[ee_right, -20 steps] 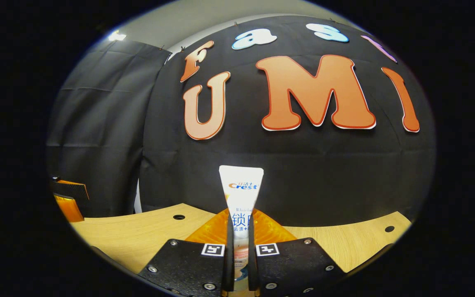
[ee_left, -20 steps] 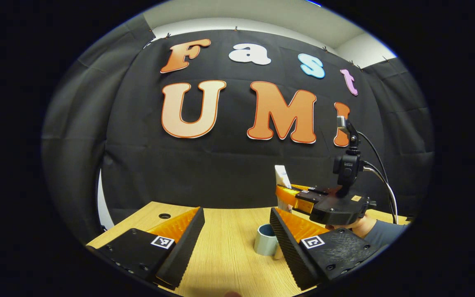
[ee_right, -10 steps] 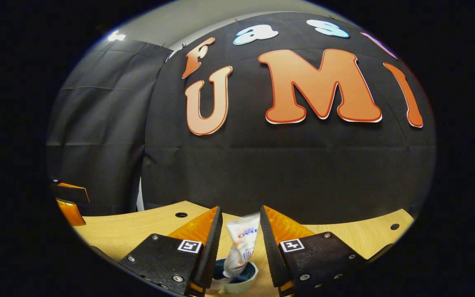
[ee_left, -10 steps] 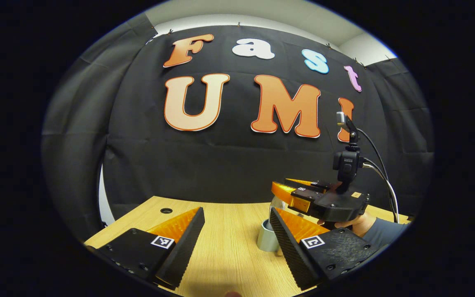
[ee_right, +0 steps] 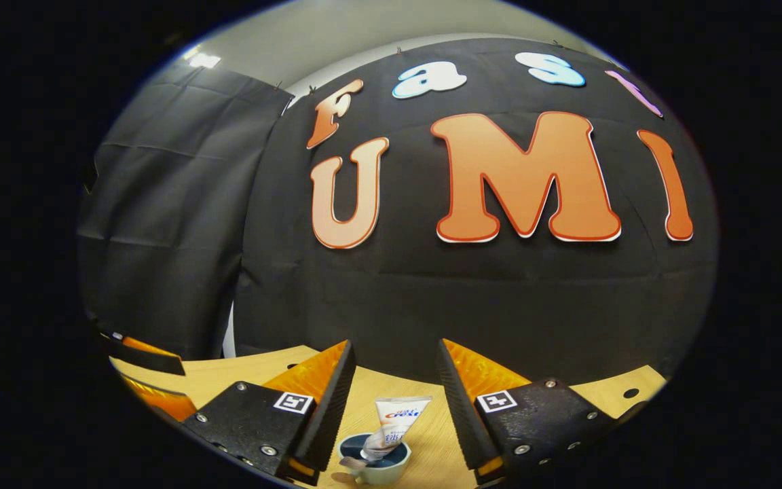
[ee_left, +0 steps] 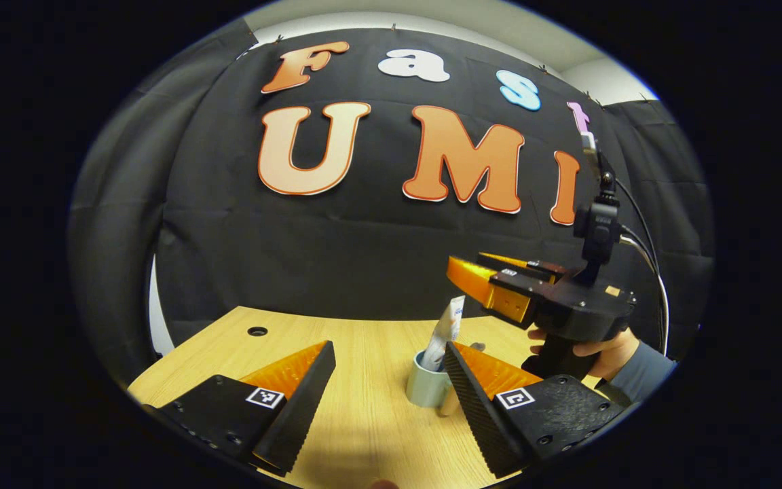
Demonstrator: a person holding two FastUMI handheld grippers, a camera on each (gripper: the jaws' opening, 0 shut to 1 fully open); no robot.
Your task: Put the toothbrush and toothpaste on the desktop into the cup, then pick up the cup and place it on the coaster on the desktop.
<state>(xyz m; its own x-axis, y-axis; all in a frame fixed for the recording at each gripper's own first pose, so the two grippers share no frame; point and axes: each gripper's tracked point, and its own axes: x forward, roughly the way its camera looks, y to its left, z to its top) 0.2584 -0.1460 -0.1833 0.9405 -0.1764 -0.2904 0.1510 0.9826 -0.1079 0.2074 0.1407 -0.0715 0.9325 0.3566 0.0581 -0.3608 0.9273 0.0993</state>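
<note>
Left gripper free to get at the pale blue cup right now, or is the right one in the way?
Probably yes. The left gripper is open, and the pale blue cup stands on the wooden desktop just ahead, beside its right finger. The right gripper hangs open, above the cup. The white toothpaste tube leans in the cup.

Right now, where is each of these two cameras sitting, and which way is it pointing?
Left gripper view: rides on the left claw, facing forward across the wooden desk toward the booth wall; its own two fingers show at the bottom, spread open, with the right claw and the hand holding it farther off.
Right gripper view: rides on the right claw, looking down over the cup from above; its open fingers frame the toothpaste.
Shared: both show the cup with the toothpaste standing in it, the desk and the wall.
</note>
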